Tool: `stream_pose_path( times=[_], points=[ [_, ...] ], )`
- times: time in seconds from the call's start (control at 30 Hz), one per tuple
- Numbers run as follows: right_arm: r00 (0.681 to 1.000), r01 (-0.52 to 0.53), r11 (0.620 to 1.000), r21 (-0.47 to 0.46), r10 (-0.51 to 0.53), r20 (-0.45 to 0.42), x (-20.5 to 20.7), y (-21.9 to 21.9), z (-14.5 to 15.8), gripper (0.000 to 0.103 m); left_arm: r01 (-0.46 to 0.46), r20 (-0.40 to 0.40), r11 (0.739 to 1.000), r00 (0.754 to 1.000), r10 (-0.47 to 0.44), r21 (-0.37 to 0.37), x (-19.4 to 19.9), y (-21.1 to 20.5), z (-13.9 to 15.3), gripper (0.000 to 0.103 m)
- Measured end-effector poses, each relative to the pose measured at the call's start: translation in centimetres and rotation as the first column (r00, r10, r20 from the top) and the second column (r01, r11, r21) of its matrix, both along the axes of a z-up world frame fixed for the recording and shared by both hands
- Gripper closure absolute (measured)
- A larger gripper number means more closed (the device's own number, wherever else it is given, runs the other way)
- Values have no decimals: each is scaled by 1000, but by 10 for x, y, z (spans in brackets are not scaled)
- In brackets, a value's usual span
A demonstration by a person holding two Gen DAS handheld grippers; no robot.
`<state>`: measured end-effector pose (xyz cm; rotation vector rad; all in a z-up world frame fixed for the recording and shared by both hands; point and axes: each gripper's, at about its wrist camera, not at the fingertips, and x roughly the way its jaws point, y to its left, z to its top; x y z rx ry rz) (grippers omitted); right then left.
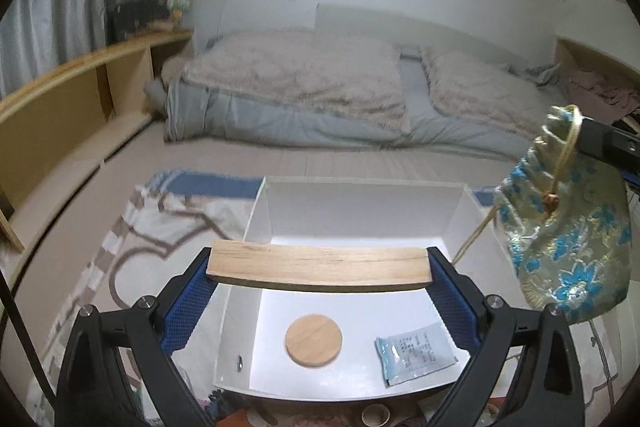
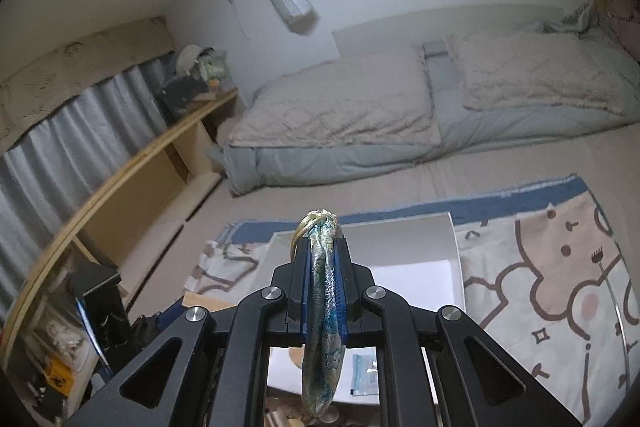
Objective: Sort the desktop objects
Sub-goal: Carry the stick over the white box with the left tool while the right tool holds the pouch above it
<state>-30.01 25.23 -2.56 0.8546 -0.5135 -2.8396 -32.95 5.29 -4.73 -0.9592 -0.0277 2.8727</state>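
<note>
The left gripper has its blue-padded fingers spread wide and clamped on the two ends of a flat wooden block, held level above a white open box. The right gripper has its fingers pressed narrow on the gathered neck of a brocade drawstring pouch with blue flowers, which hangs beside the box's right wall. Inside the box lie a round wooden coaster and a small sachet, apart from each other, and the box sits on a patterned blanket spread over the bed.
</note>
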Motion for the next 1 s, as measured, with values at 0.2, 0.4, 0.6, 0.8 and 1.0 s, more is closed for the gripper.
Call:
stream_pose_path(
  times=[0.2,0.4,0.6,0.8,1.0],
  points=[
    [996,-4,1000,21,2,85,-24,-2,-29,92,8,131,1000,991,-9,8,-22,4,-31,3],
    [990,-10,1000,29,6,139,-41,-4,-54,92,54,201,999,978,-53,-1,-35,16,-50,3],
    [985,-12,998,59,2,175,-54,-7,-71,92,106,208,994,973,-97,-31,-35,28,-62,3],
    [984,-6,998,60,-4,178,-62,-4,-77,92,96,213,995,973,-92,-10,-39,28,-69,3],
    [981,-9,998,65,-4,192,-69,-2,-83,92,107,232,994,967,-101,-13,-44,36,-78,3]
  ],
)
